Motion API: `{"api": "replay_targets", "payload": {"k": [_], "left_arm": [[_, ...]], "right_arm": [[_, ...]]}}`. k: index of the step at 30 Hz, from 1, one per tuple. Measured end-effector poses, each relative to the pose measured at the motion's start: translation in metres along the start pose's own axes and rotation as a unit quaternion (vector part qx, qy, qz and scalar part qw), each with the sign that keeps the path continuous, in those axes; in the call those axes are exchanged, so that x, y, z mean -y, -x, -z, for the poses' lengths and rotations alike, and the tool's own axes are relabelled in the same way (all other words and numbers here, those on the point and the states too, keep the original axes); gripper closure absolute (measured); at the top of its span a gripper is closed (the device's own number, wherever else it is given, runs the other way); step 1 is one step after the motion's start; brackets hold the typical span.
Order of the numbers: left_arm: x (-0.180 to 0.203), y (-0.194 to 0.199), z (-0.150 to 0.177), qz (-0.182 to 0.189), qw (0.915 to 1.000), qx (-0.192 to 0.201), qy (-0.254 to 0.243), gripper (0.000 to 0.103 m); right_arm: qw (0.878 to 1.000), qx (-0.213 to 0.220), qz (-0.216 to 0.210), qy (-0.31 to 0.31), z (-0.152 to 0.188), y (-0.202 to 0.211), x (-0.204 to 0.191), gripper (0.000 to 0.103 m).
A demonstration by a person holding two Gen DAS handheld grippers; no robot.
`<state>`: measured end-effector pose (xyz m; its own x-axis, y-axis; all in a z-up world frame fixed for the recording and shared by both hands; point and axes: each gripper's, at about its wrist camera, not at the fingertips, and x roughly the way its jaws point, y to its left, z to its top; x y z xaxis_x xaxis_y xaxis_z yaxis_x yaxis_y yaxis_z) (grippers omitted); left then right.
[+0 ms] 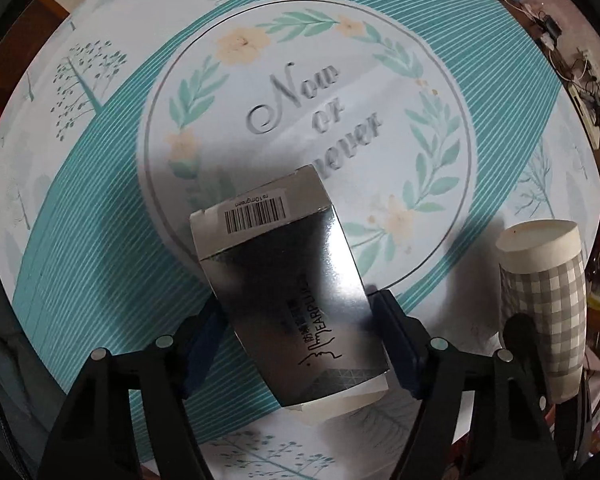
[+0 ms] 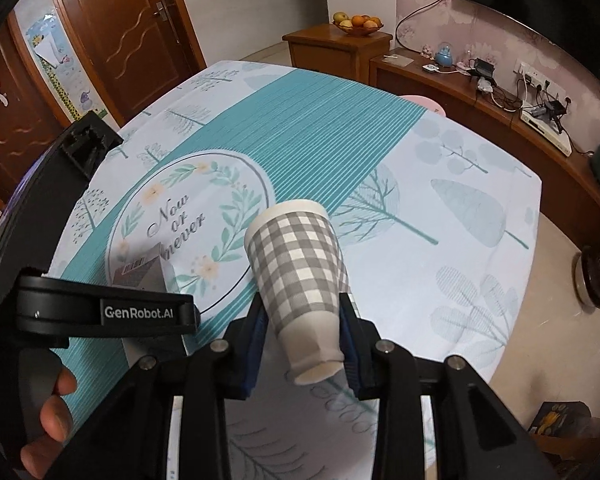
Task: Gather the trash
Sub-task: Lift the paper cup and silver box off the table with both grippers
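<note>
Silver box [image 1: 284,300] with barcode — pinched by left gripper [image 1: 300,344]; grey checked paper cup [image 2: 300,280], dented — squeezed in right gripper [image 2: 304,340].

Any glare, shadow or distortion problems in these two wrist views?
Left wrist: glare on the silver box, a dark shadow over the tablecloth beside it, lettering slightly soft. Right wrist: even light, checked paper cup sharp, fisheye bends the table edges.

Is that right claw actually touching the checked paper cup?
Touching. In the right wrist view, the right gripper's blue pads press both sides of the checked paper cup, pinching its narrow end.
</note>
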<state>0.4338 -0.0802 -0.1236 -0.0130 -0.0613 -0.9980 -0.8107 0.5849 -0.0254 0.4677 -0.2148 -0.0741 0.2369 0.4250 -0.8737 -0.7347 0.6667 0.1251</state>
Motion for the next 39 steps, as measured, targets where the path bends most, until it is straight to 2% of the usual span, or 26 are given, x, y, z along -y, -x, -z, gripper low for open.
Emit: {"api": "replay_targets", "payload": {"k": [6,10,15,19,22,27,31,34,35,39], "left_arm": [[-0.009,0.011,0.012,-0.011,0.9981,0.027,-0.055,0.034],[-0.029,0.019,0.019,0.001,0.9954,0.036,-0.089,0.034],[-0.062,0.038,0.032,0.005,0.9889,0.053,-0.139,0.034],[-0.094,0.056,0.043,0.004,0.9802,0.074,-0.184,0.034],[-0.133,0.068,0.049,0.007,0.9712,0.09,-0.22,0.034],[-0.206,0.083,0.049,0.038,0.955,0.093,-0.279,0.034],[-0.249,0.088,0.051,0.065,0.937,0.098,-0.329,0.034],[-0.275,0.093,0.057,0.079,0.9234,0.098,-0.363,0.034],[-0.286,0.096,0.06,0.084,0.9165,0.099,-0.378,0.034],[-0.31,0.1,0.075,0.087,0.8972,0.099,-0.422,0.034]], "right_arm": [[1.0,-0.007,-0.015,-0.01,0.013,0.005,-0.014,0.07],[0.999,-0.014,-0.031,-0.031,0.023,0.01,-0.026,0.07],[0.995,-0.026,-0.058,-0.075,0.039,0.017,-0.05,0.071],[0.993,-0.033,-0.063,-0.098,0.056,0.025,-0.081,0.072],[0.991,-0.031,-0.055,-0.116,0.072,0.033,-0.108,0.072],[0.984,-0.011,-0.028,-0.177,0.102,0.057,-0.161,0.072],[0.969,0.015,-0.003,-0.247,0.131,0.078,-0.21,0.072],[0.952,0.035,0.01,-0.303,0.155,0.091,-0.248,0.072],[0.946,0.04,0.014,-0.32,0.164,0.095,-0.259,0.072],[0.93,0.041,0.022,-0.364,0.19,0.102,-0.298,0.072]]}}
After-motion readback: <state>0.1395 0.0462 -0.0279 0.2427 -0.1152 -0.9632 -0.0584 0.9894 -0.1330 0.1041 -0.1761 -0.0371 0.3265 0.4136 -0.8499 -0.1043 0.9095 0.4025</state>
